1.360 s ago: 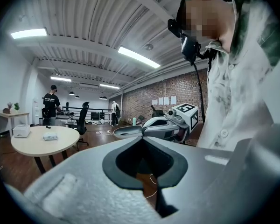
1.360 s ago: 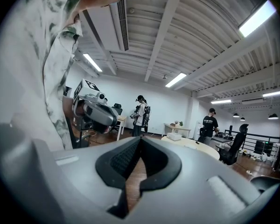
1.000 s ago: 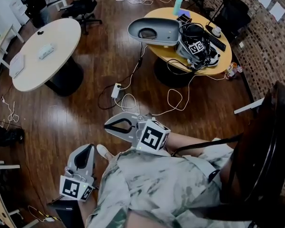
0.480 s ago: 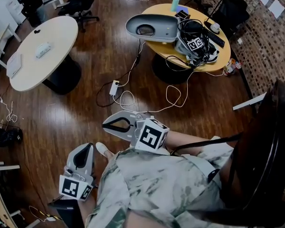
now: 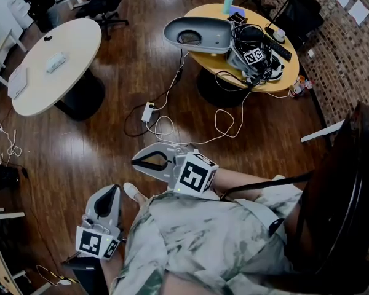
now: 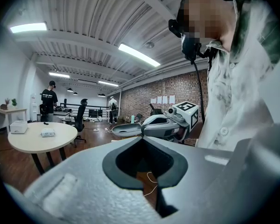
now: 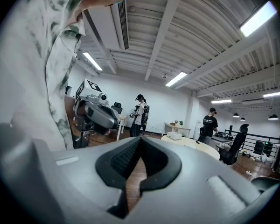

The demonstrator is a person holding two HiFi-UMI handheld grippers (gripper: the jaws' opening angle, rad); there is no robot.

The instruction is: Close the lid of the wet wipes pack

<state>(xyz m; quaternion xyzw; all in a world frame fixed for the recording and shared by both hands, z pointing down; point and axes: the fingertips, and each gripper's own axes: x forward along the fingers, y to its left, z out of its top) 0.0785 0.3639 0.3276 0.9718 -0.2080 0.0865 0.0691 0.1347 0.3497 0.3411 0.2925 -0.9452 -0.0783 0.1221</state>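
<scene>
My left gripper (image 5: 115,190) and right gripper (image 5: 137,160): both clenched, empty, beside my lap. Wet wipes pack (image 5: 55,62): on the round white table (image 5: 80,42), well apart from both. Head view shows its top, left gripper view its side.

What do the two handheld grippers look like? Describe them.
The left gripper and right gripper are light grey plastic, tapering to rounded jaws lined with black ribbed pads. Each carries a white cube printed with black square markers. The person wears a pale shirt with green marbling.

Grey left gripper (image 5: 117,190), yellow table (image 5: 206,14), brown floor (image 5: 80,152).
</scene>
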